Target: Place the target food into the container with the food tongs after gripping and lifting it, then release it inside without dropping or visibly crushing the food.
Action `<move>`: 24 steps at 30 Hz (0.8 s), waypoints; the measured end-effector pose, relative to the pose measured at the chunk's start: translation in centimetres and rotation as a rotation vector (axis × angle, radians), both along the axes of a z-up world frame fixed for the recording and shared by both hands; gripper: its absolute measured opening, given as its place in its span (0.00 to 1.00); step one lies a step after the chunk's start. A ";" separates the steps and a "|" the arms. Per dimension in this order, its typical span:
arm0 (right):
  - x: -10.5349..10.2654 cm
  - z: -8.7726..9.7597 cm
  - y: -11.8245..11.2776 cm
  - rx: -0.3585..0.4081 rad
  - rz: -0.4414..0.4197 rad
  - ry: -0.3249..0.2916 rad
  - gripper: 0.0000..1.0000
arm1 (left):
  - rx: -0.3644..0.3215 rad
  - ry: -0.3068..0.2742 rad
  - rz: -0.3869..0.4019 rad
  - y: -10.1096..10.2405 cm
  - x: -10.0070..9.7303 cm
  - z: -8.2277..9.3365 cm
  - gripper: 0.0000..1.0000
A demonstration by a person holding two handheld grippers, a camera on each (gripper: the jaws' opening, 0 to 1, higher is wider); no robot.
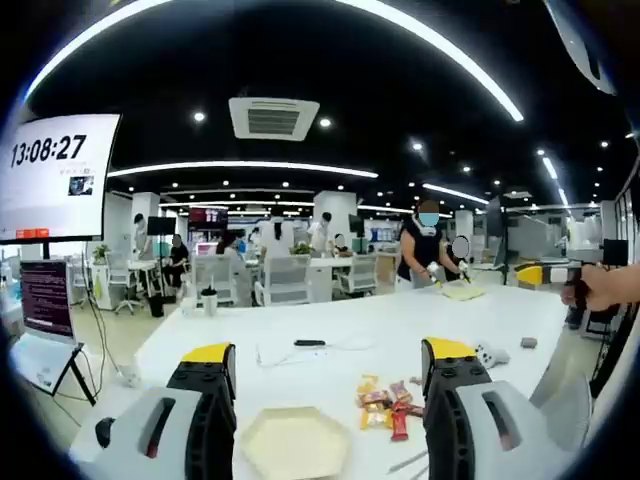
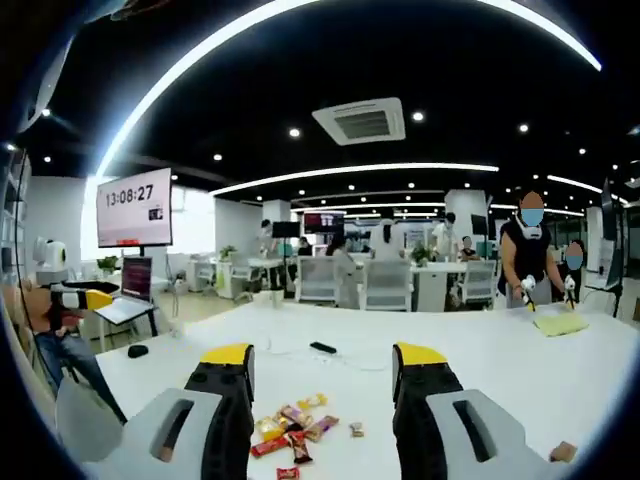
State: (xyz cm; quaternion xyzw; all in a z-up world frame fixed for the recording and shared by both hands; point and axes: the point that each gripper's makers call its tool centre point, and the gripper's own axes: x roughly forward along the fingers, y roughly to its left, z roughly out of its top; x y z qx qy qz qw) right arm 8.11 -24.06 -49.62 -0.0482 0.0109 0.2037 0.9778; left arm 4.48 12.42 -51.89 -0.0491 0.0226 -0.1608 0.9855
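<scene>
Left gripper view first: left gripper (image 1: 327, 380) hanging wide open, empty, over a hexagonal tray (image 1: 295, 441) at bottom centre; snack packets (image 1: 387, 403) just right of it. Right gripper view: right gripper (image 2: 320, 385) likewise agape above the packets (image 2: 292, 425) (tongs not identifiable). Opening step, surely; next, finding and gripping tongs.

Open-plan office, doubling as a test lab. Black ceiling with curved LED strips (image 2: 350, 168), recessed spots, cassette AC unit (image 1: 273, 117). Rows of desks with mesh office chairs (image 2: 385, 283), people seated at them further back. Wall screen (image 1: 58, 172) showing 13:08:27, laptop (image 1: 45, 300) on a stand. Big white bench (image 2: 480, 350) up front, a masked person (image 2: 530, 255) working at its far end.
</scene>
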 end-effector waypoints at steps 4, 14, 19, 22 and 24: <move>-0.6 -0.7 0.5 0.027 -0.006 0.024 0.59 | -0.003 0.007 0.001 0.0 -0.1 -0.3 0.80; -1.8 -1.4 -0.4 0.049 -0.042 0.039 0.61 | -0.002 0.013 -0.026 -0.9 -0.4 -0.4 0.80; -1.3 -1.3 -0.4 0.069 -0.048 0.024 0.62 | 0.022 0.008 -0.020 -0.4 -0.4 -0.6 0.80; -1.6 -1.8 -0.1 0.109 -0.059 0.019 0.62 | 0.090 -0.048 -0.017 -0.8 -0.1 0.1 0.81; -1.8 -2.1 -0.1 0.121 -0.059 0.025 0.62 | 0.082 -0.043 -0.024 -1.0 -0.2 -0.1 0.81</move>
